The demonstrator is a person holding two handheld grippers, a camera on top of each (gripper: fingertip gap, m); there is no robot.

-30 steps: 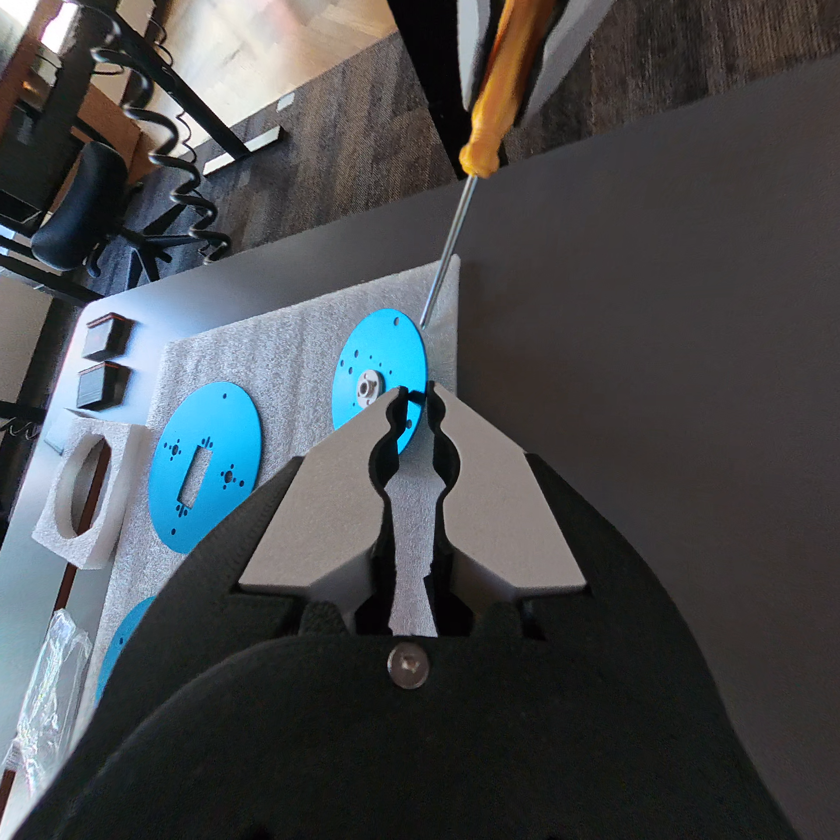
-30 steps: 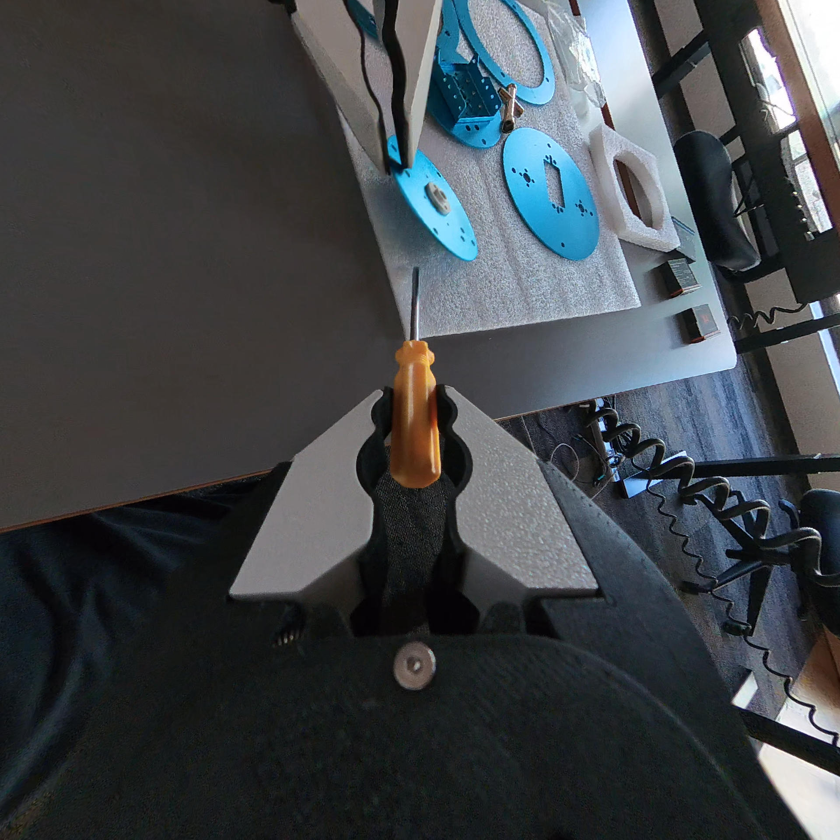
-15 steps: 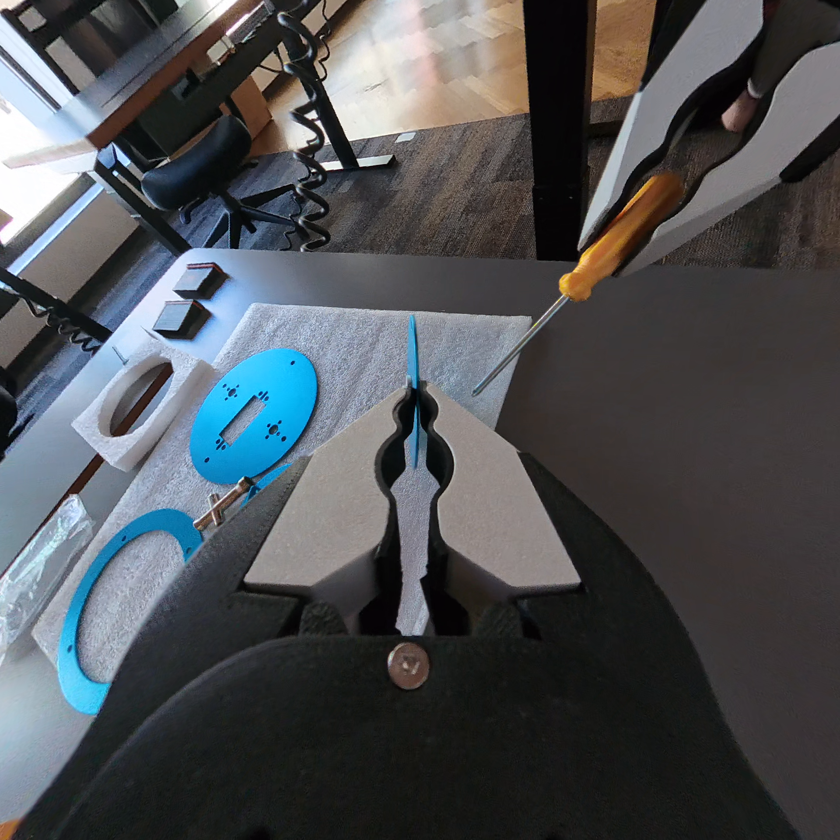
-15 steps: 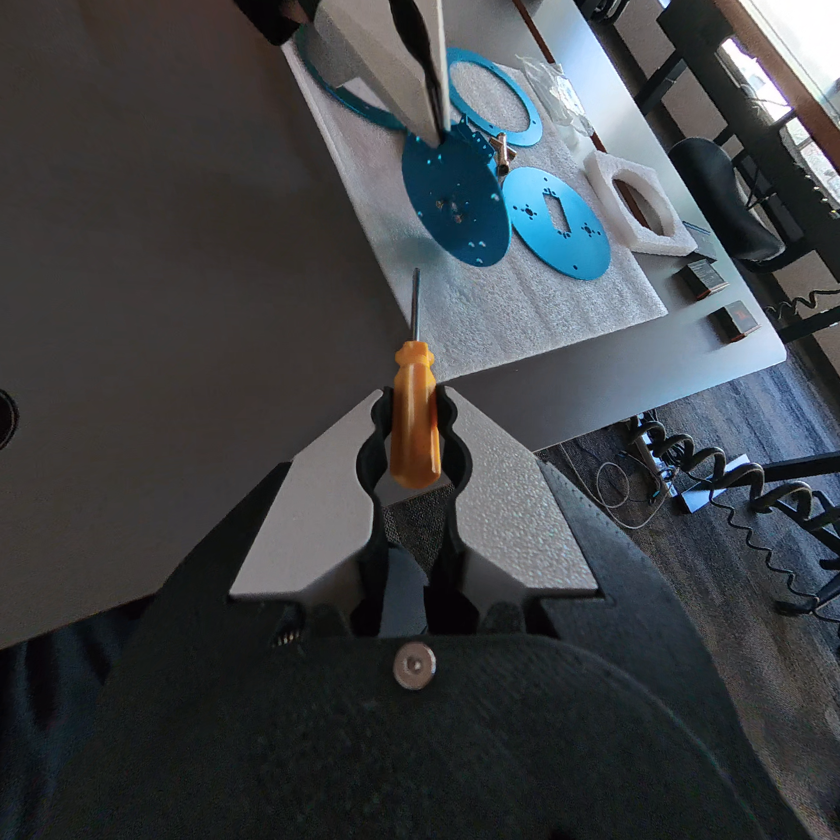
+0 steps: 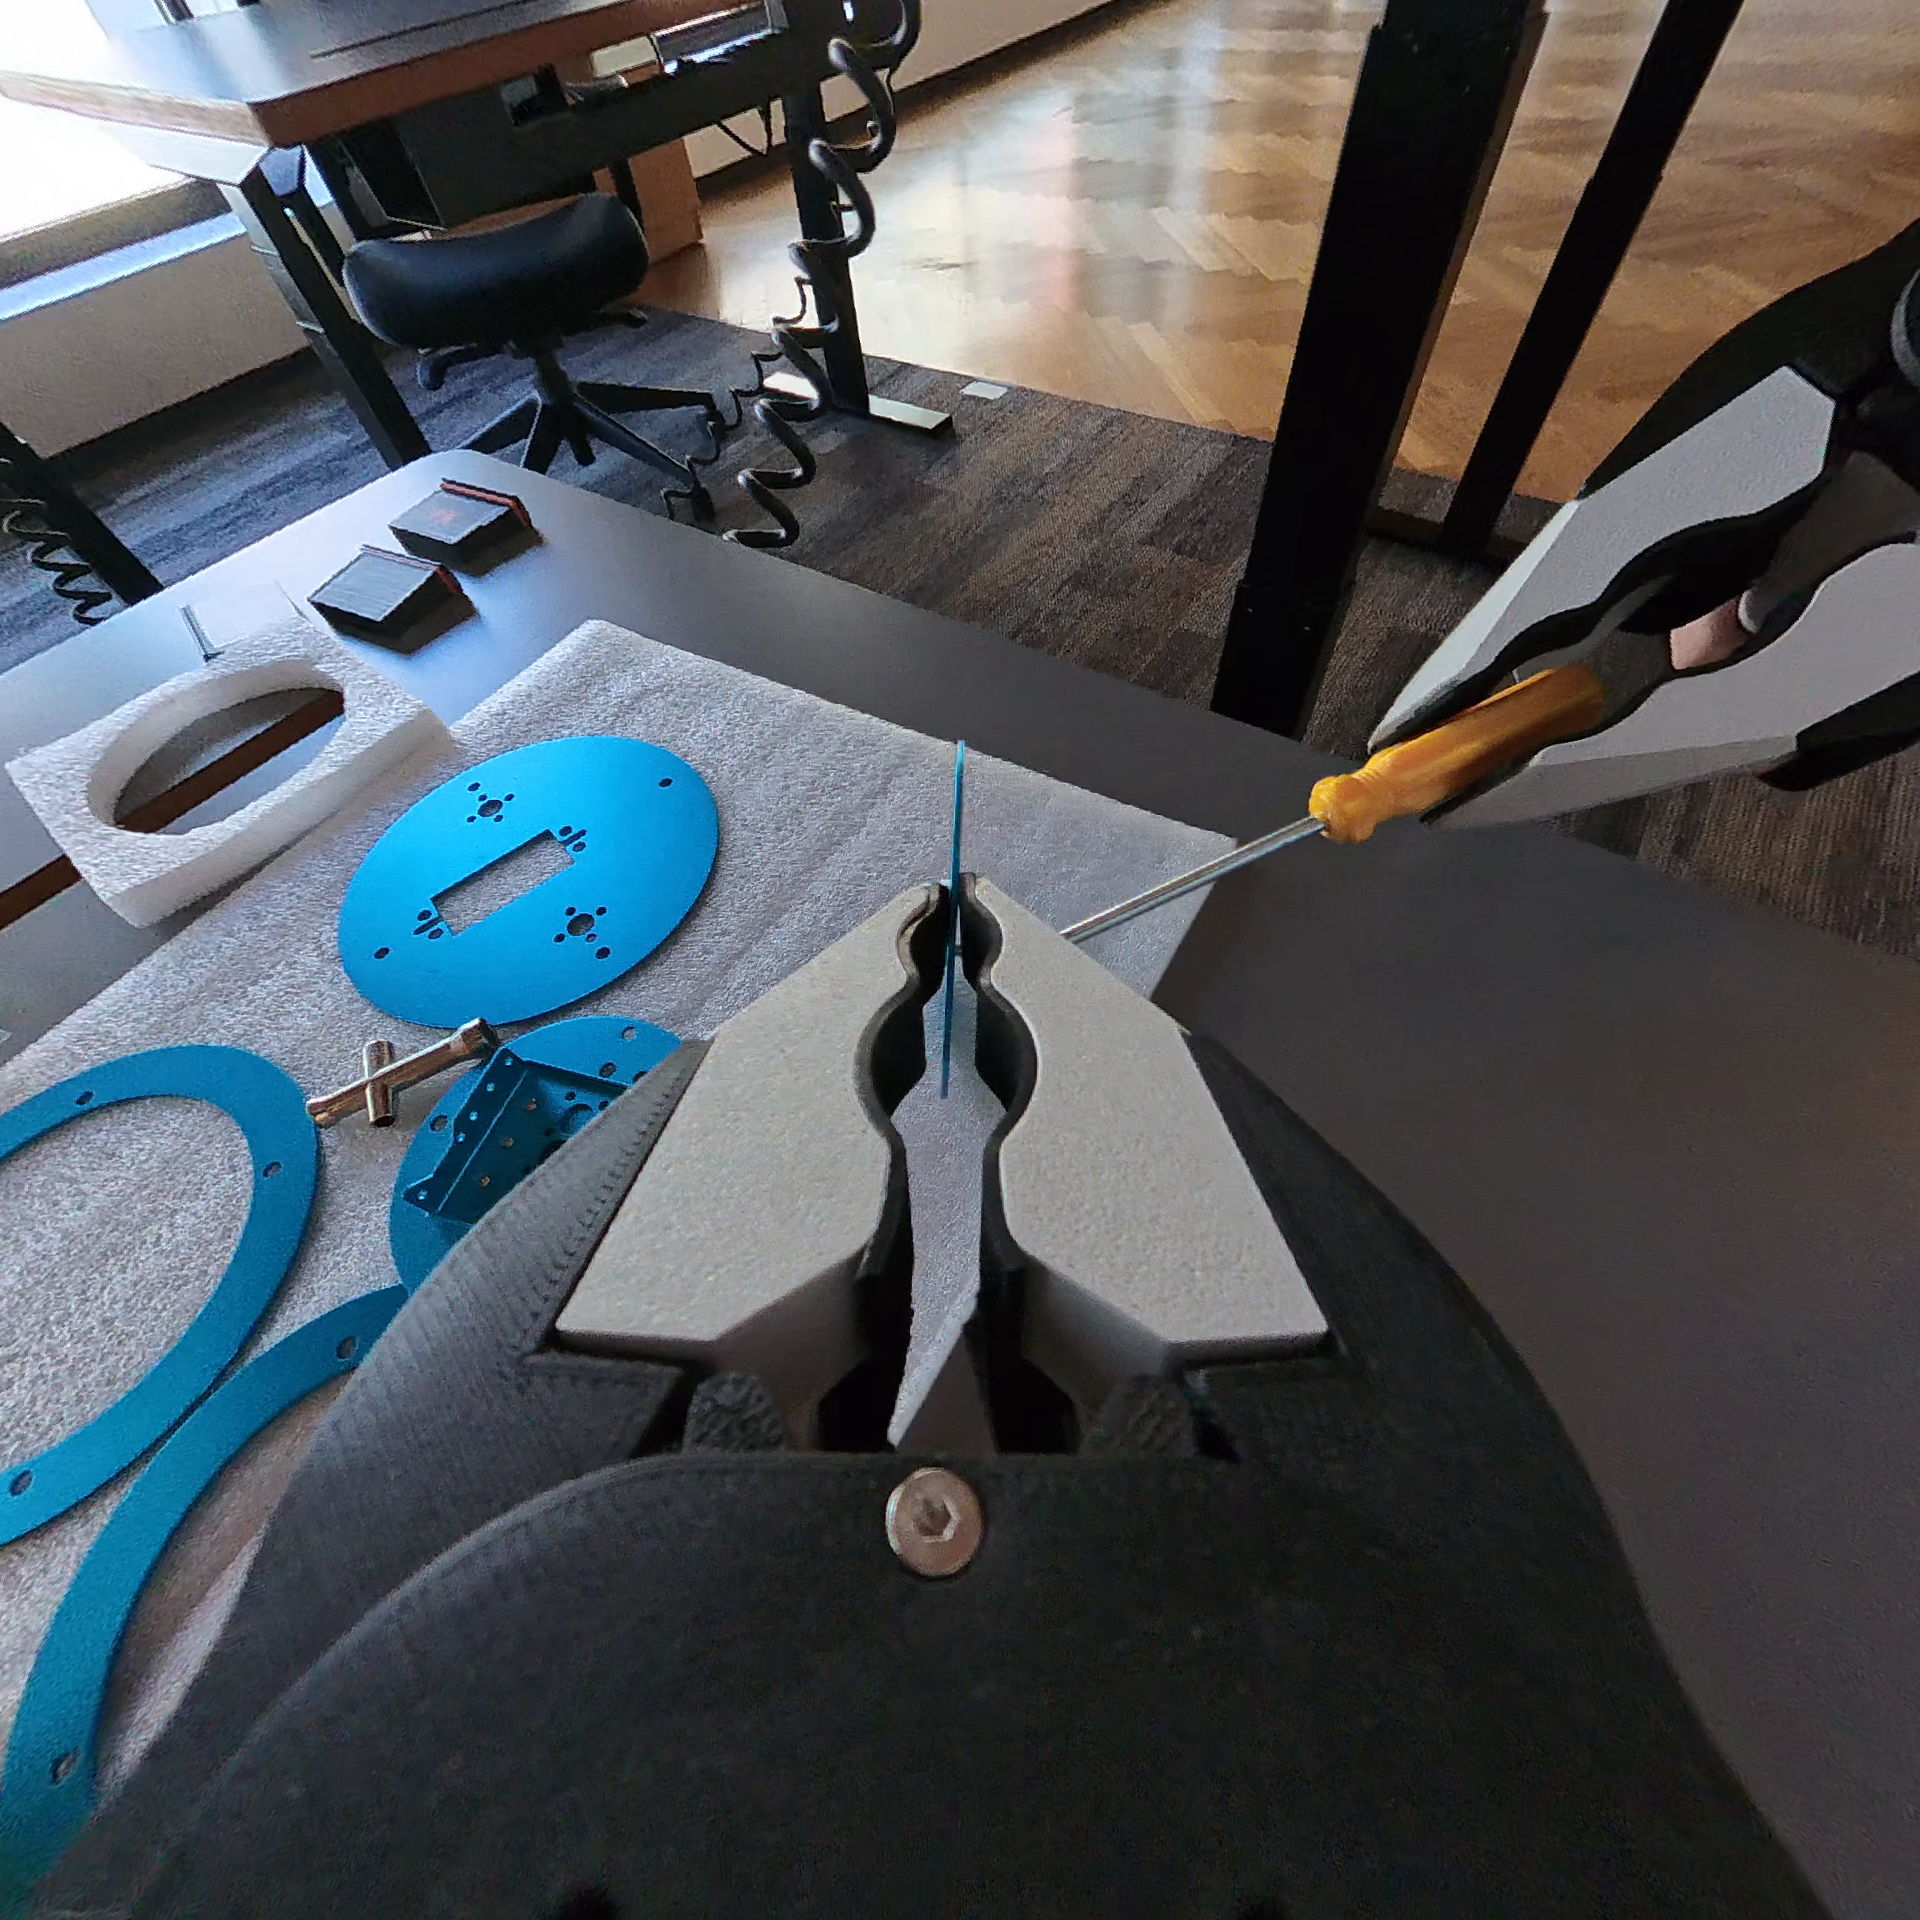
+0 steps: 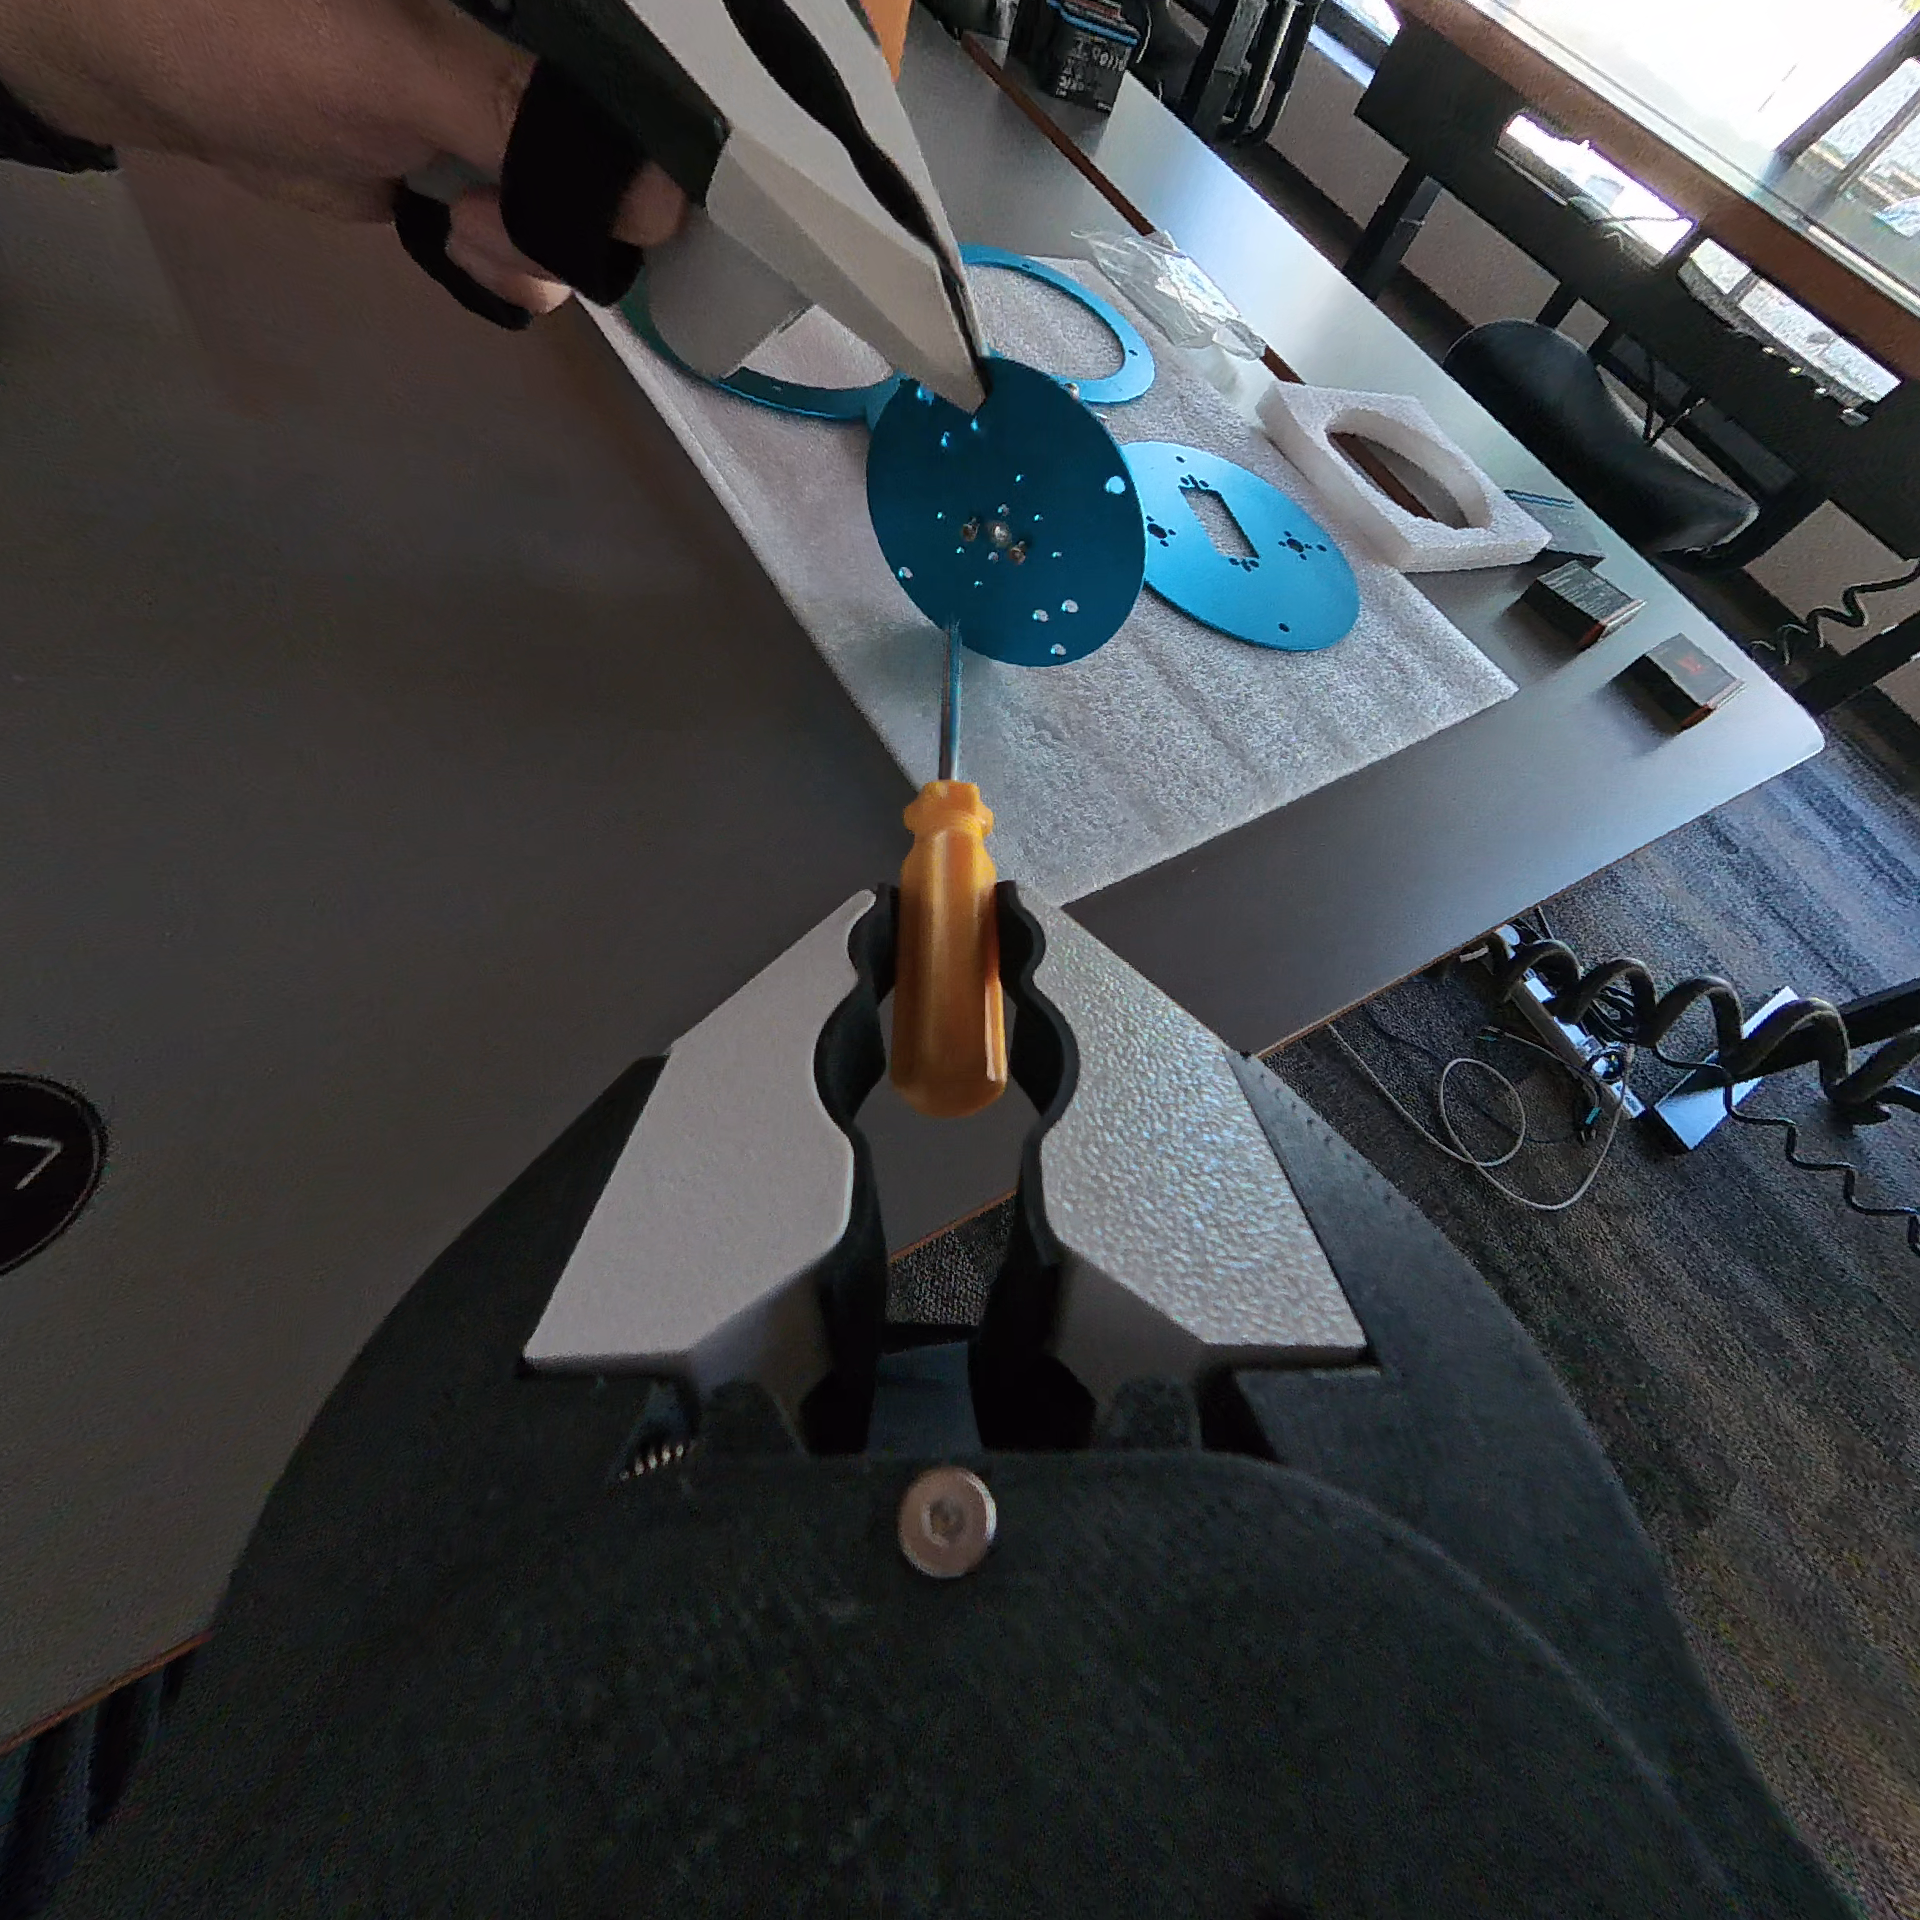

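Observation:
My left gripper (image 5: 954,896) is shut on the rim of a blue round disc (image 5: 956,821), seen edge-on and held upright above the white foam sheet (image 5: 790,769). In the right wrist view the disc (image 6: 1003,509) shows its flat face with small holes and screws, hanging from the left gripper (image 6: 961,390). My right gripper (image 6: 940,904) is shut on an orange-handled screwdriver (image 6: 945,977). Its metal shaft (image 6: 948,707) points at the disc's lower rim. In the left wrist view the screwdriver (image 5: 1455,753) reaches in from the right.
On the foam sheet lie a blue disc with a rectangular slot (image 5: 530,878), blue rings (image 5: 156,1226), a blue bracket (image 5: 509,1122) and a metal cross wrench (image 5: 405,1075). A white foam frame (image 5: 208,748) and two dark small boxes (image 5: 416,571) sit on the grey table (image 5: 1558,1143). A chair stands beyond. Tip to tip, the grippers are about 12 centimeters apart.
The left gripper has lifted and turned the blue disc upright, edge-on to its camera. The screwdriver has moved closer, its tip now at the disc's lower rim.

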